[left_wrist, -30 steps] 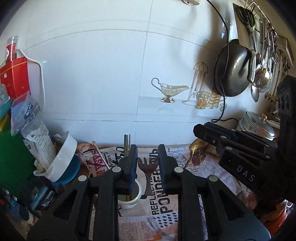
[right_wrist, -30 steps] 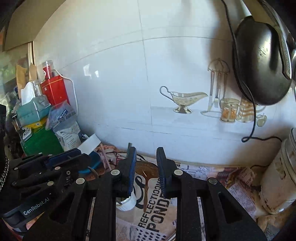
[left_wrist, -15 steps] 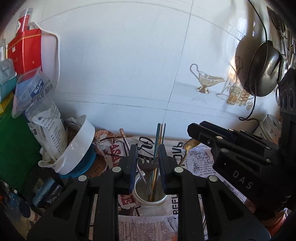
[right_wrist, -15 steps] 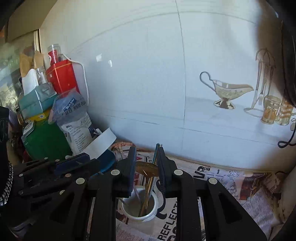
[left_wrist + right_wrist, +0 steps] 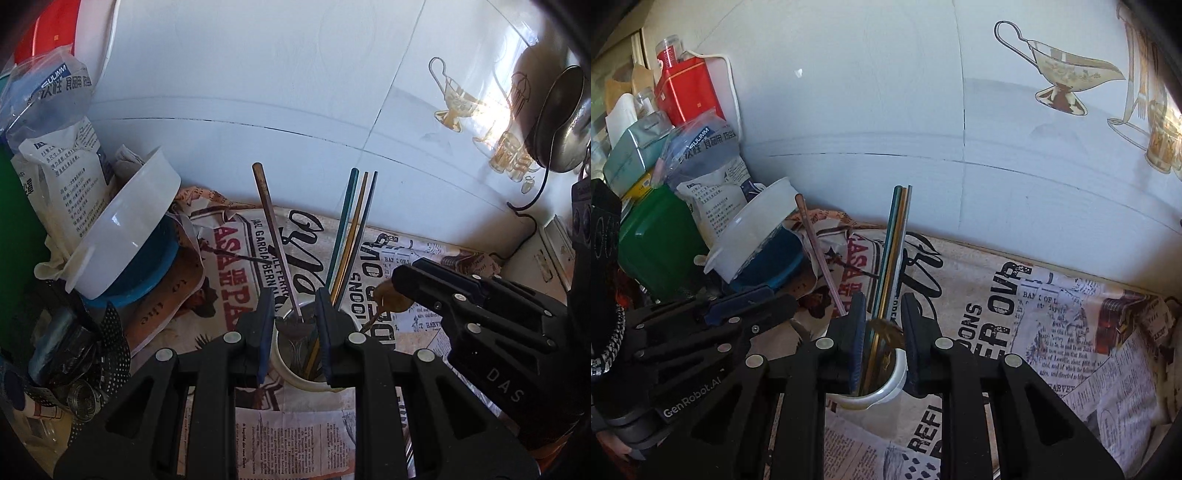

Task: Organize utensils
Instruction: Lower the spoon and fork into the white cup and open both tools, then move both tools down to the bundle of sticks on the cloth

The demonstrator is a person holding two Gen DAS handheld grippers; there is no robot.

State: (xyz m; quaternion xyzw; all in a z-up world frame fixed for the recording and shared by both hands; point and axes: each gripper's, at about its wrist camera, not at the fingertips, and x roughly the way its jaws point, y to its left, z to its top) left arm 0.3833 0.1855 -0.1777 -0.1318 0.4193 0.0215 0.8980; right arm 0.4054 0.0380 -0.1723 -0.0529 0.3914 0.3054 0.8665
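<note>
In the left wrist view, the left claw (image 5: 295, 317) stands narrowly open and grips a dark fork (image 5: 295, 326) by its head, the tines showing between the pads; its handle goes down into the white cup (image 5: 291, 373) directly below the claw, so the long axis of the fork runs almost along the claw's pointing line. Out of the same cup rise three thin straws (image 5: 352, 236), green, gold and dark, leaning away toward the tiled wall (image 5: 258, 92), and a pinkish straw (image 5: 275, 243) leaning to the left of the cup. To the right of the cup the right claw (image 5: 397, 291) enters, with a golden spoon (image 5: 389, 301) at its tip. In the right wrist view, the right claw (image 5: 882, 325) is also narrowly open and pinches the bowl of the golden spoon (image 5: 886, 332); the handle drops into the white cup (image 5: 879, 387) just under it. The left claw (image 5: 783, 302) lies left of the cup. Both hands seem equally near, and each utensil looks ready to be let go. The bottom of the cup and the lower ends of the handles are hidden by the fingers, so I cannot tell if they already rest inside. The cup stands on newspaper (image 5: 1052, 332) that covers the surface.
</note>
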